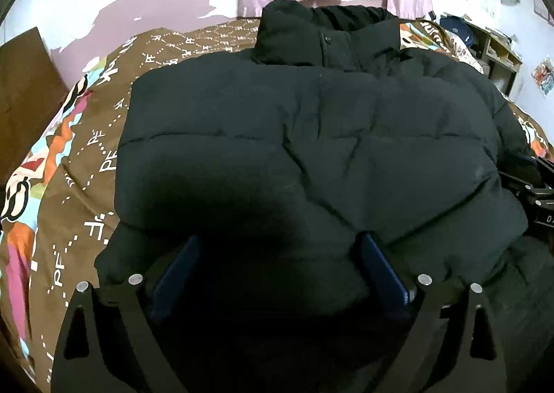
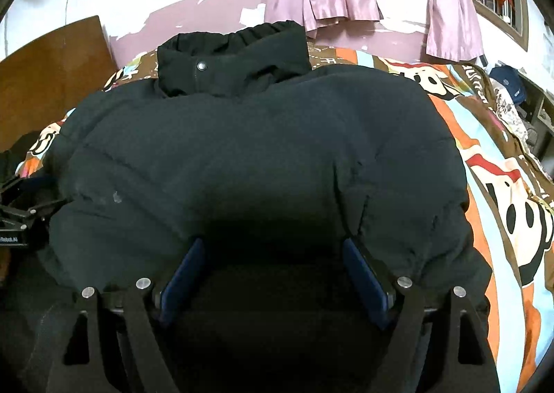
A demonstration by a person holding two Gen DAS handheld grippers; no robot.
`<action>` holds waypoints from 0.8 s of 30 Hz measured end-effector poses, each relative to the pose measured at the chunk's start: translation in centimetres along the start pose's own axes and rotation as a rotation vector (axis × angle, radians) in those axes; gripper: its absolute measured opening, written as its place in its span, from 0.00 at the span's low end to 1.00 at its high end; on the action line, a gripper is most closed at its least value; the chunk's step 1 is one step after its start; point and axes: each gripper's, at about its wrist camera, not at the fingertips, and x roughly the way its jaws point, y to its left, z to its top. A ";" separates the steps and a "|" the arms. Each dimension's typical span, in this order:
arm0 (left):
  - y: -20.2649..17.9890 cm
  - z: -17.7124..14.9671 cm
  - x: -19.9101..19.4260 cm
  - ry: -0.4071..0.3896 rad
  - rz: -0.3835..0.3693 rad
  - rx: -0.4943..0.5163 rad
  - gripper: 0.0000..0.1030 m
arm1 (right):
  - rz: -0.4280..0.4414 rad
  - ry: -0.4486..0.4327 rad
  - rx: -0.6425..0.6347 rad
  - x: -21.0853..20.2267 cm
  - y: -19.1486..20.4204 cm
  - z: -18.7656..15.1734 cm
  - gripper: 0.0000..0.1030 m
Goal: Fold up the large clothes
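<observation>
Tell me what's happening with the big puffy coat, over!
Left gripper open, right gripper open, both over the hem. Black quilted puffer jacket lies flat on the brown cartoon-print bedspread, collar far side. Nothing in the way.

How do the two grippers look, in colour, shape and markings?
Both look alike. The left gripper and the right gripper each have two flat fingers with dark blue pads, carried on black angular link plates joined by round silver pins. From the right wrist view, white lettering shows on the left gripper's black body; it is partly cut off. No cables or sleeves are visible.
</observation>
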 end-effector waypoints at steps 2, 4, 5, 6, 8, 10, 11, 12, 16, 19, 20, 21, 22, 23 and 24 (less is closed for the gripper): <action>0.0 -0.2 -0.1 -0.012 -0.001 -0.001 0.91 | 0.003 -0.010 0.003 0.0 0.0 -0.1 0.79; -0.1 -0.2 -0.2 -0.017 0.000 0.000 0.92 | -0.003 -0.023 0.000 -0.1 0.1 -0.3 0.79; -0.1 -0.3 -0.2 -0.019 -0.001 -0.002 0.93 | -0.004 -0.029 -0.001 -0.2 0.2 -0.3 0.79; -0.1 -0.3 -0.2 -0.020 -0.002 -0.004 0.94 | -0.004 -0.034 -0.001 -0.2 0.1 -0.4 0.79; -0.1 -0.3 -0.1 -0.024 -0.005 -0.009 0.96 | -0.001 -0.041 0.000 -0.2 0.1 -0.4 0.80; -0.1 -0.5 -0.2 -0.030 -0.006 -0.009 0.97 | 0.002 -0.045 0.001 -0.2 0.1 -0.5 0.81; -0.1 -0.5 -0.3 -0.032 -0.007 -0.010 0.97 | 0.005 -0.046 0.002 -0.2 0.1 -0.5 0.81; -0.1 -0.6 -0.3 -0.034 -0.009 -0.011 0.98 | 0.006 -0.048 0.001 -0.2 0.1 -0.5 0.81; -0.2 -0.6 -0.3 -0.036 -0.009 -0.011 0.98 | 0.014 -0.057 0.003 -0.3 -0.1 -0.7 0.83; 0.0 -0.6 -0.4 -0.043 -0.018 -0.017 0.98 | 0.025 -0.069 0.009 -0.4 -0.2 -0.8 0.83; 0.1 -0.6 -0.5 -0.049 -0.023 -0.022 0.98 | 0.028 -0.073 0.010 -0.5 -0.2 -0.9 0.84; 0.2 -0.7 -0.6 -0.053 -0.028 -0.026 0.98 | 0.033 -0.077 0.011 -0.5 -0.3 -0.9 0.84; 0.3 -0.7 -0.6 -0.056 -0.032 -0.029 0.98 | 0.042 -0.082 0.013 -0.6 -0.3 -0.9 0.88; 0.3 -0.7 -0.7 -0.058 -0.035 -0.031 0.98 | 0.052 -0.089 0.014 -0.8 -0.4 -0.9 0.95; 0.3 -0.6 -0.7 -0.058 -0.037 -0.032 0.98 | 0.067 -0.096 0.016 -0.9 -0.5 -1.0 0.97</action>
